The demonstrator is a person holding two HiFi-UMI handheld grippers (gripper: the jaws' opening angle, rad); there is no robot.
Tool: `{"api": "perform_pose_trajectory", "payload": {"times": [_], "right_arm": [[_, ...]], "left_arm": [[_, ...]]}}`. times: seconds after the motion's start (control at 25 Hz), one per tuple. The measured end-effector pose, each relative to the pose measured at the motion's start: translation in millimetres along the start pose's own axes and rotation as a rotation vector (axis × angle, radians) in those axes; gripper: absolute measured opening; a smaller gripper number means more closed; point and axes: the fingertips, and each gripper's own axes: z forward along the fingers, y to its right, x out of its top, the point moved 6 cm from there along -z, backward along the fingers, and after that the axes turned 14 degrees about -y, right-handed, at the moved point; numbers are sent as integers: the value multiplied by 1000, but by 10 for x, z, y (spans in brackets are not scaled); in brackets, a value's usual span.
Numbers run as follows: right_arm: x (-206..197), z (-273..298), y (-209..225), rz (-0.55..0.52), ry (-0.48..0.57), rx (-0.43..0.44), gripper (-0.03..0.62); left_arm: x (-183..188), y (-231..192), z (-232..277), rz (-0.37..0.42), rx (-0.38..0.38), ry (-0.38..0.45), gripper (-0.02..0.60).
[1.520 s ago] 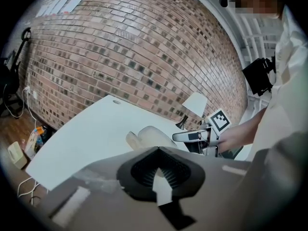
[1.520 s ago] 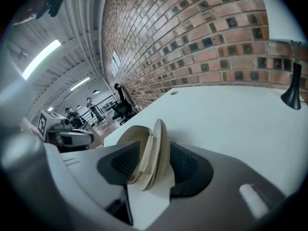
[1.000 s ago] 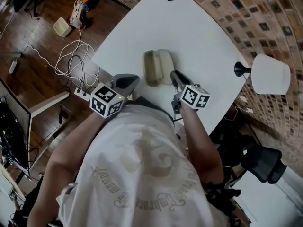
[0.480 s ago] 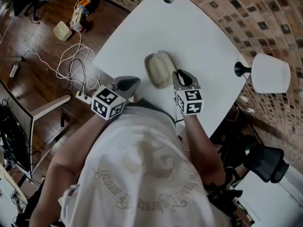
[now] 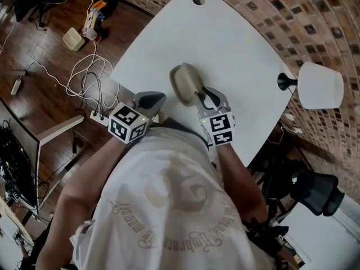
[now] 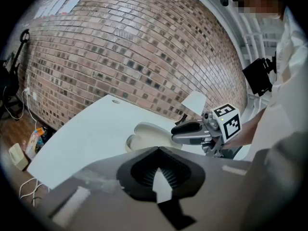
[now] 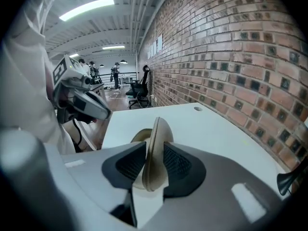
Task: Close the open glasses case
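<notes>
Item under inspection: one beige oval hard-shell glasses case. It rests on the white rounded tabletop, close to the edge nearest the person and well clear of the round cable hole at the far end.

Condition of case: not closed. In the right gripper view the lid stands on edge, roughly upright, above the base shell, which lies flat on the table on that view's left.

Right gripper: it points down at the case from the near side. Its jaws have just been opening, yet the lid sits between them and both ribbed pads lie against the lid's two faces. The left gripper view confirms this, showing the right gripper with one finger over the case.

Left gripper: it hangs at the table's near edge, beside the case and not touching it. Its fingertips meet, with nothing caught between them.

Surroundings: a lamp with a white shade and a black foot stands at the table's right edge, against the brick wall. White cables lie loose on the dark wooden floor to the left of the table.
</notes>
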Motion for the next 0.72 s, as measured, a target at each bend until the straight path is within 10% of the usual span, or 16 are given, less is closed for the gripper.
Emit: {"api": "perform_pose_trajectory", "payload": {"times": [0.72], "right_arm": [[-39,271,-419,-28,-36,228,37]], "left_arm": [[298,45,270,104,-1,-45,5]]}}
